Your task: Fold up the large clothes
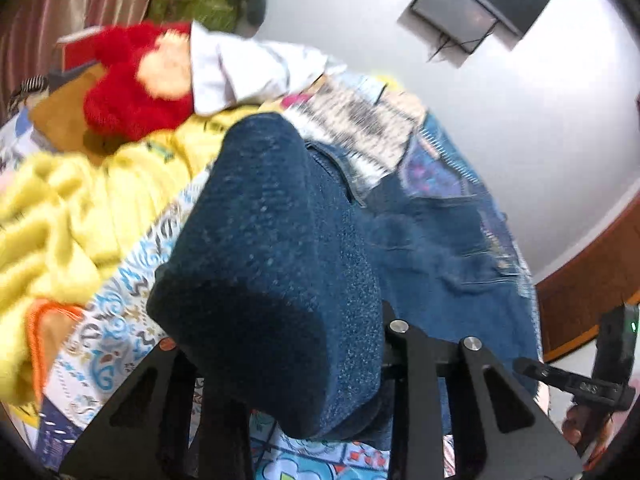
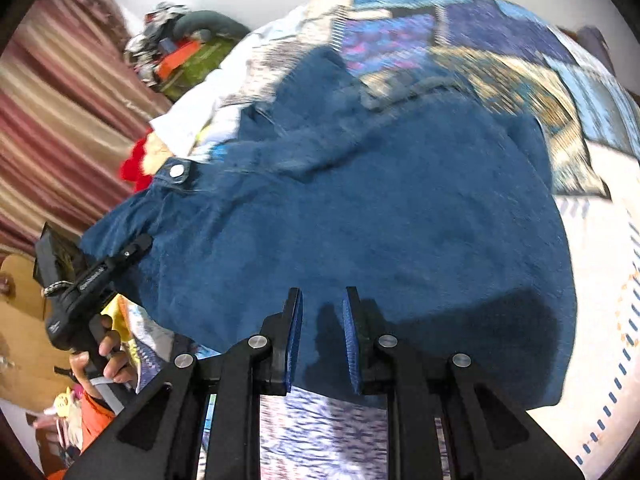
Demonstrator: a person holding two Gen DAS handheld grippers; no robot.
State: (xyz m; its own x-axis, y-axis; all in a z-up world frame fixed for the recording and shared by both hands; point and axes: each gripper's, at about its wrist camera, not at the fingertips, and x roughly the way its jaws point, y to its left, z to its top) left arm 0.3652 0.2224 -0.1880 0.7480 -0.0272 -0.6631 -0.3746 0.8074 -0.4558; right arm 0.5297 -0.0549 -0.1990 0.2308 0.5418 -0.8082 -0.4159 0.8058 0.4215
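A dark blue denim garment with a metal snap button lies spread on the patterned bedspread. In the left wrist view a thick fold of the denim garment bulges up between the fingers and hides the fingertips; my left gripper is shut on it. My left gripper also shows at the garment's left edge in the right wrist view. My right gripper is open, its blue-padded fingers over the garment's near hem, holding nothing. It also shows in the left wrist view.
A yellow fuzzy blanket, a red plush toy, a white cloth and a brown cushion lie on the bed's left. Striped curtains hang behind. A wall screen and wooden furniture stand at the right.
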